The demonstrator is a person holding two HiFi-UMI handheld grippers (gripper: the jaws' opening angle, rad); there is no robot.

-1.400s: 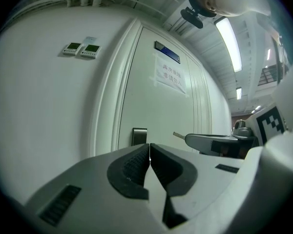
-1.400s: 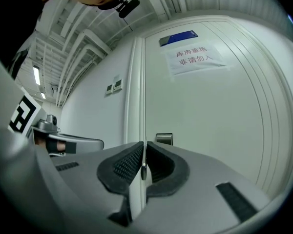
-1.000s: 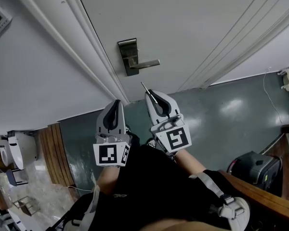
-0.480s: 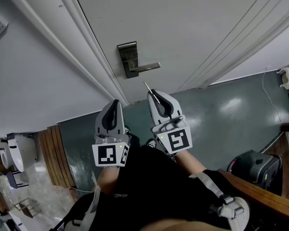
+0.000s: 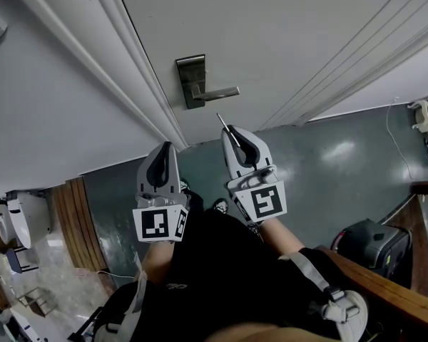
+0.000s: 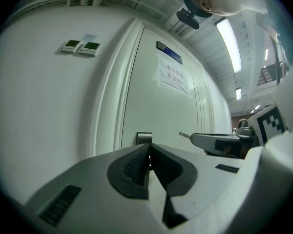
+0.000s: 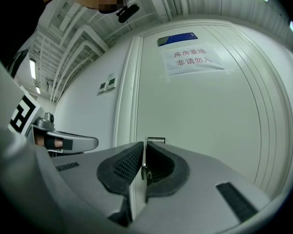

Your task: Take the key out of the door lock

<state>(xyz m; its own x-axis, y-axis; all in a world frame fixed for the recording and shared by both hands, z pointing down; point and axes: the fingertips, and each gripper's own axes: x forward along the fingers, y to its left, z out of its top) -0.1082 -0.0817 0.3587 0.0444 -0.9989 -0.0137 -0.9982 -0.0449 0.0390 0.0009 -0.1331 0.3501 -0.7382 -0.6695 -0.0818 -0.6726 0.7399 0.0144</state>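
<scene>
A slim metal key (image 5: 220, 121) sticks out of the tip of my right gripper (image 5: 232, 130), which is shut on it a short way below the door's lever handle (image 5: 217, 92). The key is free of the steel lock plate (image 5: 190, 81). In the right gripper view the key (image 7: 143, 164) stands thin between the pads, with the lock plate (image 7: 155, 141) straight ahead. My left gripper (image 5: 164, 149) is shut and empty, level, to the left of the right one. From the left gripper view the key's blade (image 6: 184, 135) pokes toward the door, and the lock plate (image 6: 144, 138) sits beyond my shut left gripper (image 6: 148, 155).
The white door (image 5: 271, 41) carries a paper notice (image 7: 193, 60) and a blue plate (image 7: 177, 38). Two wall controllers (image 6: 80, 47) hang left of the frame. On the green floor, a black box (image 5: 371, 244) and a wooden railing (image 5: 385, 283) are at the right; wooden boards (image 5: 75, 226) at the left.
</scene>
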